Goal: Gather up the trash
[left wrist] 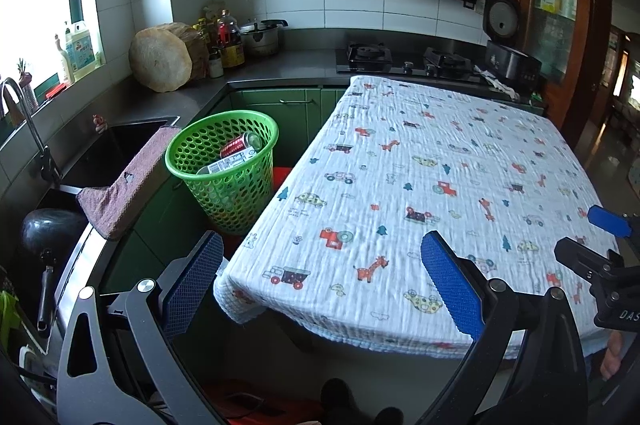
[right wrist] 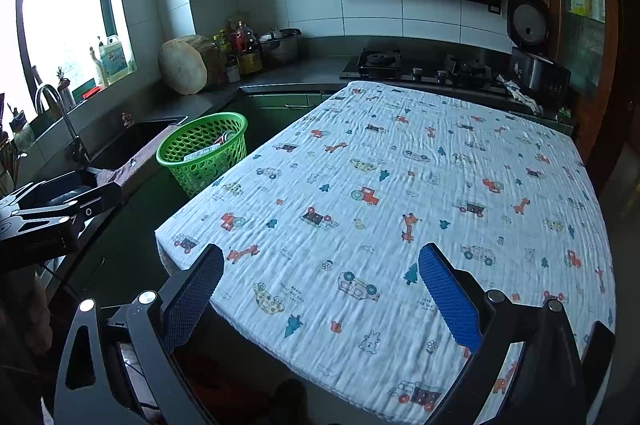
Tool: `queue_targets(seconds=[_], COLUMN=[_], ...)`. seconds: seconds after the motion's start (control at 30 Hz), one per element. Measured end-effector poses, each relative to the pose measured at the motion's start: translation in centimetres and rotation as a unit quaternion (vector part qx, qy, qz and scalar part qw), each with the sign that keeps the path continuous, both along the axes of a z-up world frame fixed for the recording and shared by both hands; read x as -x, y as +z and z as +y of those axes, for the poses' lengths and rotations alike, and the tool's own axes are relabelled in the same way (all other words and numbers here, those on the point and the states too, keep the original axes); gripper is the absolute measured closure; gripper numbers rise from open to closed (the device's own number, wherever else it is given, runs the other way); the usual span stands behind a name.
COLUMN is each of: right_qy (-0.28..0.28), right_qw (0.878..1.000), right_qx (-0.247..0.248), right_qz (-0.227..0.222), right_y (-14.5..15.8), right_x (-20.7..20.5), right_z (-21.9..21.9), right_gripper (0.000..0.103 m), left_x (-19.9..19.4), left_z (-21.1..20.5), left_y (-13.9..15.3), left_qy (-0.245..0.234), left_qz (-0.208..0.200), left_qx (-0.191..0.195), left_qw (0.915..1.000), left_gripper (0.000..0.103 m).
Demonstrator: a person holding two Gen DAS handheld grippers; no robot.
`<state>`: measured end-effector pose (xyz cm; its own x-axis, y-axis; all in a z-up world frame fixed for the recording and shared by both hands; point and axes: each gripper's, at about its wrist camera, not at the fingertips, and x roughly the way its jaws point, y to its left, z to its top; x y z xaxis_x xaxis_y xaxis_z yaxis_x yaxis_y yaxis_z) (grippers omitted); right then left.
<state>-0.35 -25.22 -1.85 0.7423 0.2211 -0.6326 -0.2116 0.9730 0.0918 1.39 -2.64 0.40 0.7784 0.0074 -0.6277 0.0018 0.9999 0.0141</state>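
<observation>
On the windowsill at far left stands a blue-and-white labelled jug (left wrist: pixel 81 50) whose print is too small to read; right of it, past the sink (left wrist: pixel 120 149) and beside the bench (left wrist: pixel 400 185), sits the green basket (left wrist: pixel 224 169) holding a red can (left wrist: pixel 240 145) and a white carton (left wrist: pixel 232 163) with a barcode-like label, its text illegible. The left claw (left wrist: pixel 322 285) hangs wide and empty over the near corner of the bench, which is covered by a cloth printed with cars, trucks and giraffes. Further right the right claw (right wrist: pixel 320 289), likewise wide and empty, hovers over the same cloth; on its body, seen from the left wrist, only the letters "DAS" can be read.
</observation>
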Motion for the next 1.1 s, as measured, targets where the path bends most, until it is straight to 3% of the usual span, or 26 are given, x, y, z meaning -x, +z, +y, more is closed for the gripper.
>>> queue_targets(seconds=[1.1], right_qy=[0.007], right_qw=[1.000], right_qx=[0.001], right_qz=[0.006], right_y=[-0.84], right_x=[-0.51], right_z=[0.25], right_gripper=[0.008], left_x=[-0.52], left_z=[0.11], left_y=[-0.79], left_qy=[0.001], left_qz=[0.012], left_qx=[0.002], left_qw=[0.9999], left_gripper=[0.005])
